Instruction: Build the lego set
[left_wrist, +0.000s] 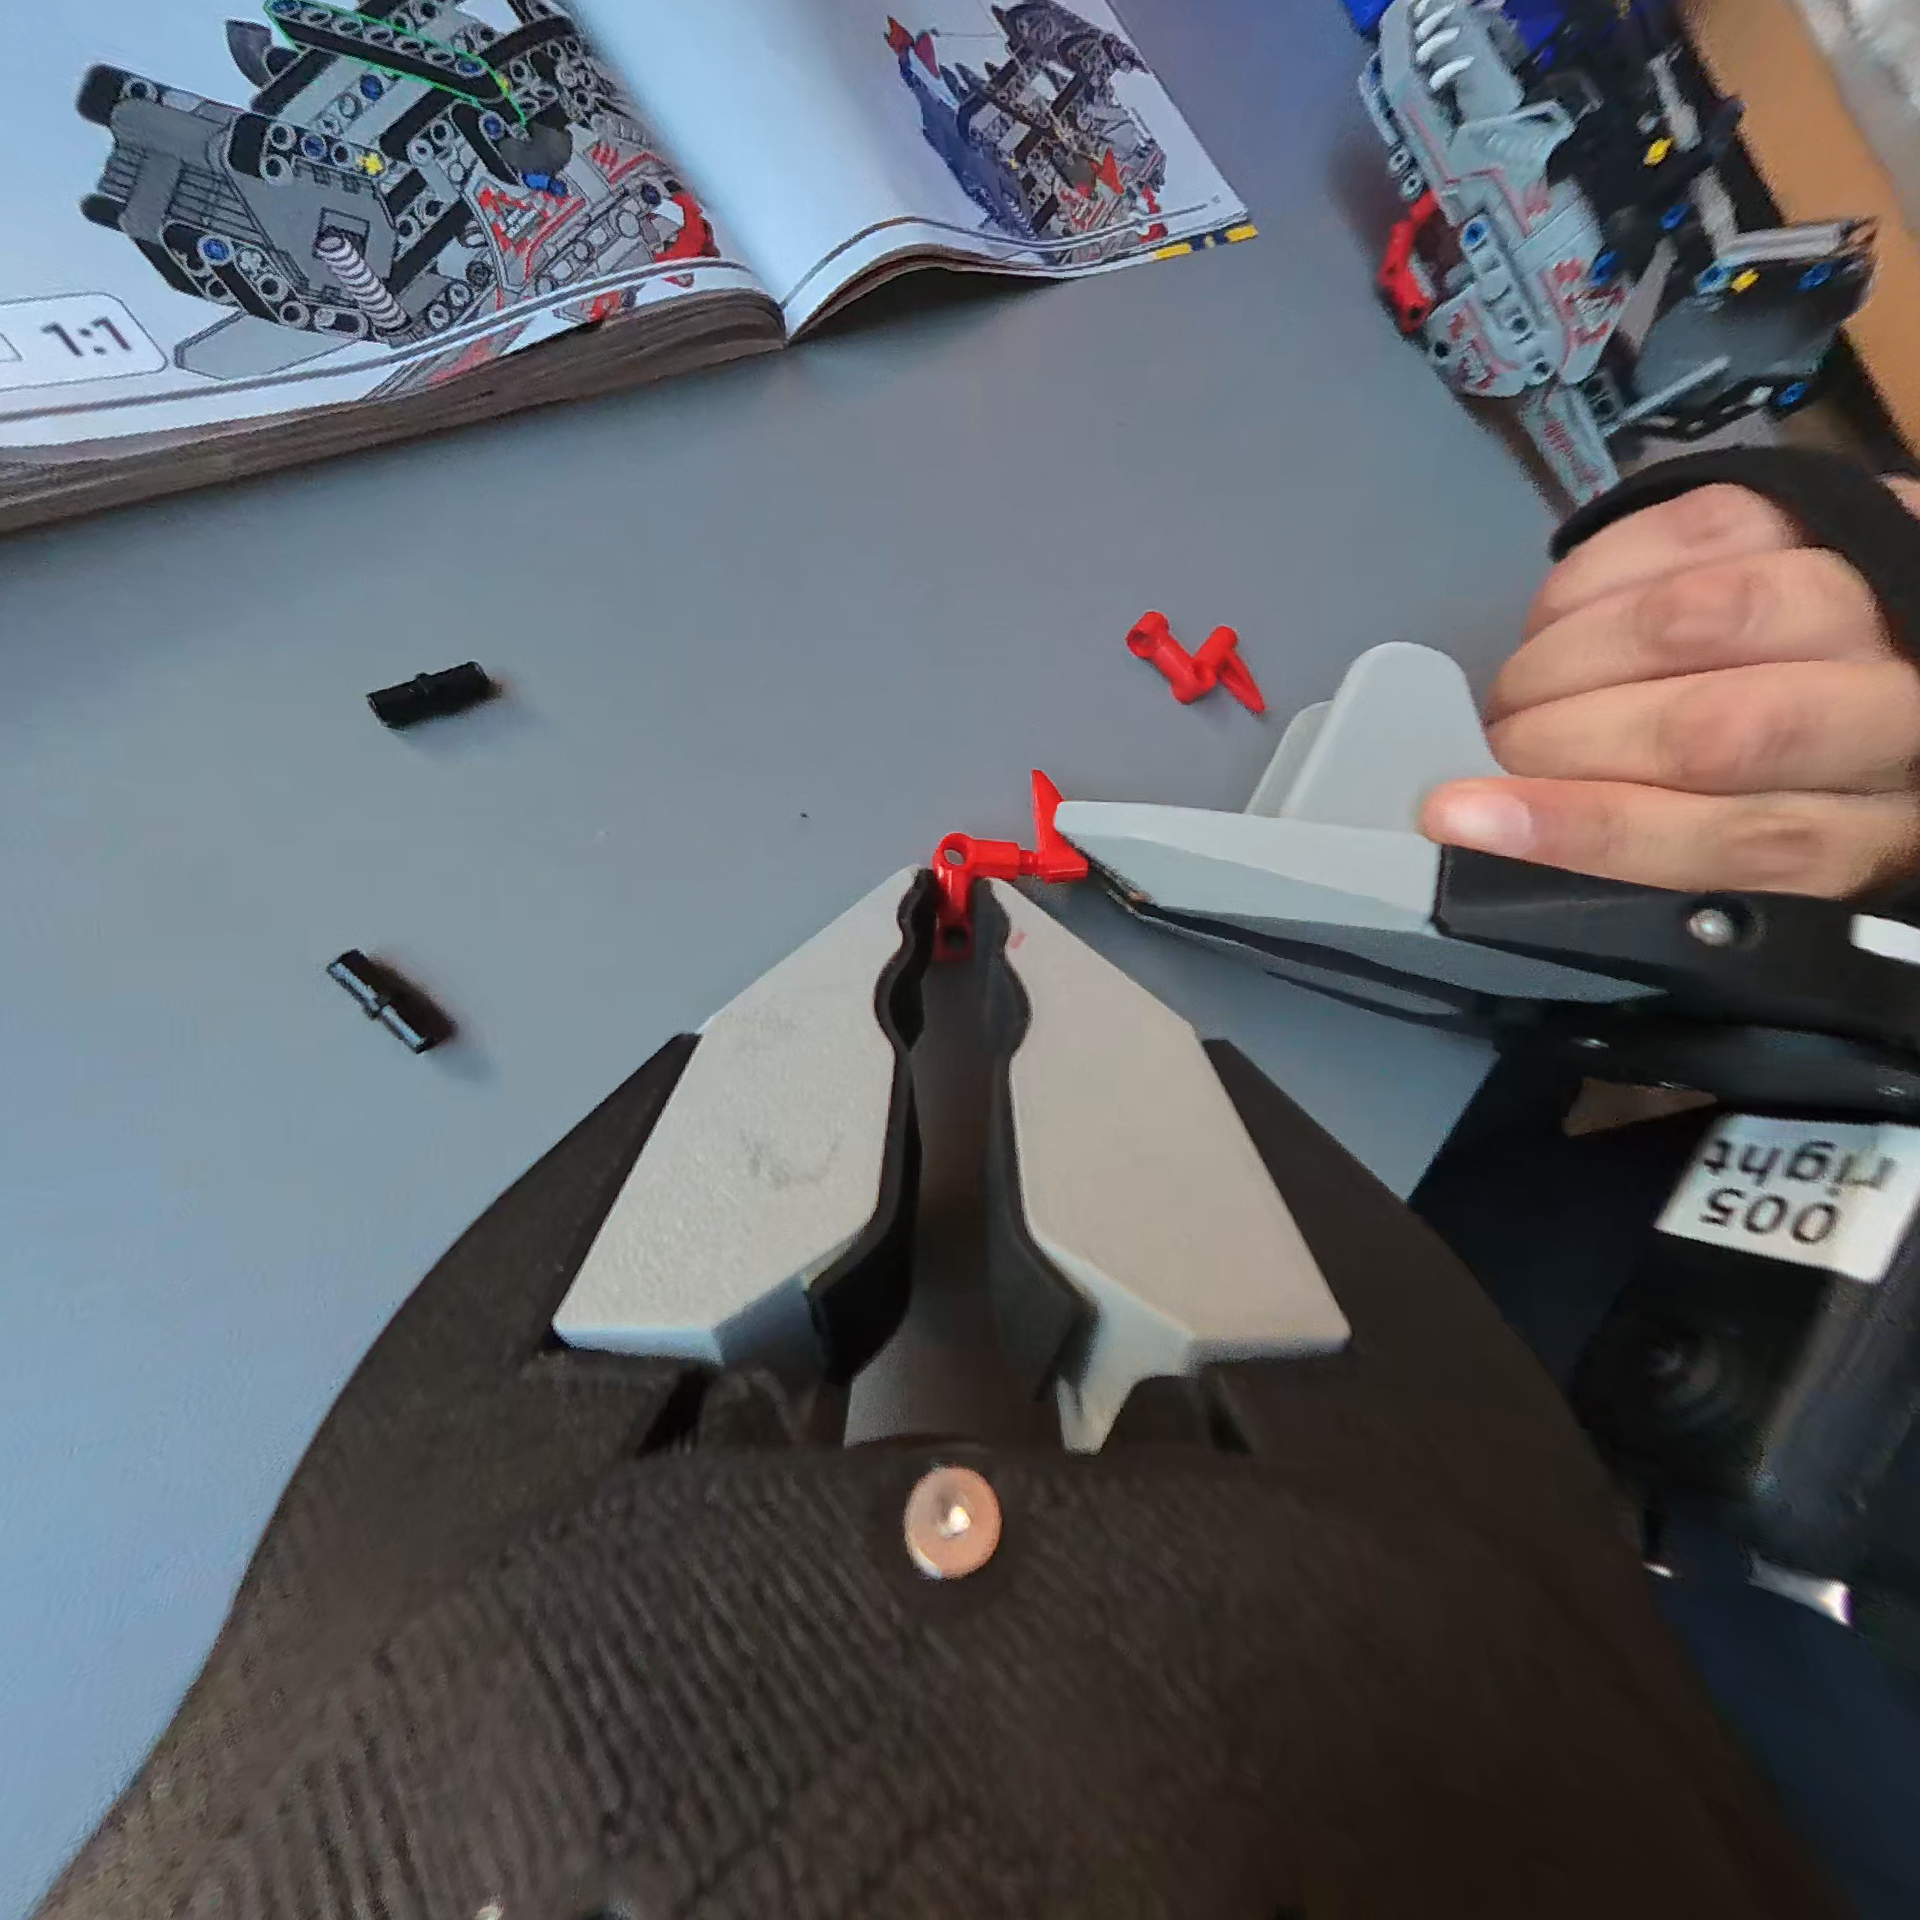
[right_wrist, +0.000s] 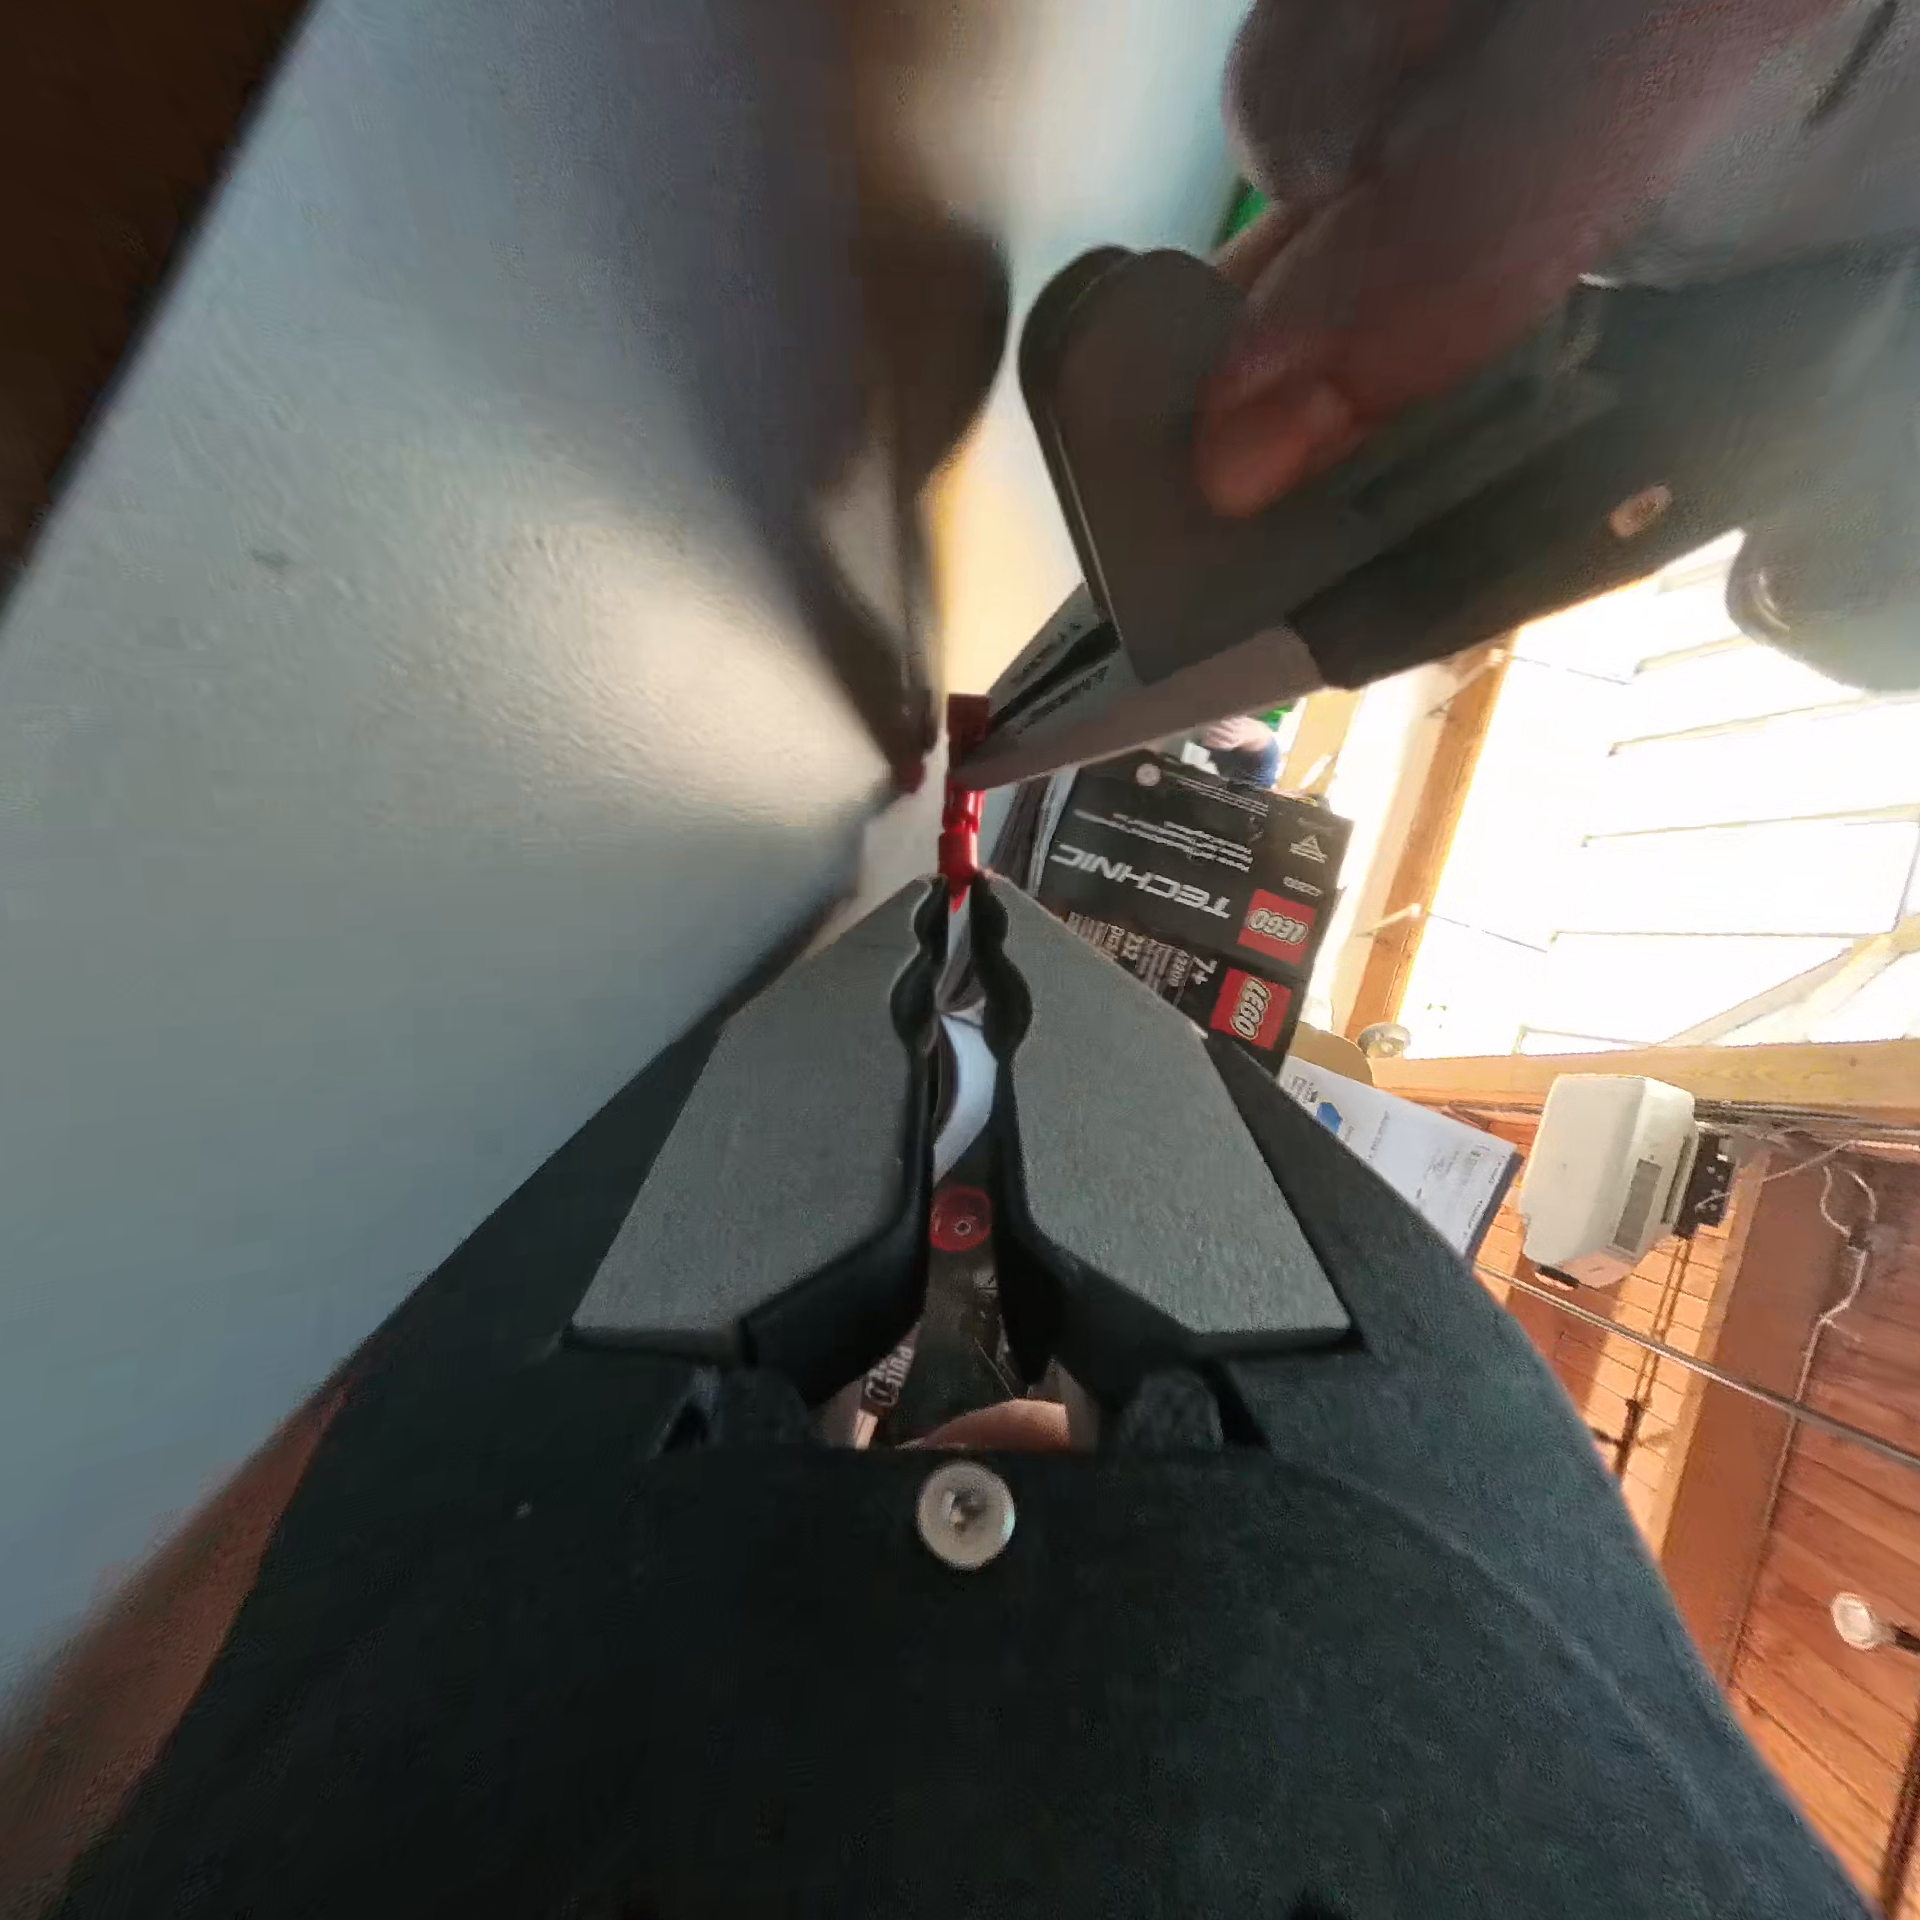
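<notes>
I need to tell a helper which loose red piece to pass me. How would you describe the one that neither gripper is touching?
Start at the open instruction booklet on the grey table and move toward the half-built grey model. Below that model, a small red zigzag plastic connector lies flat on the table. Unlike the similar red piece pinched between the gripper tips, it lies alone, and the two short black pins are at the far side.
</notes>
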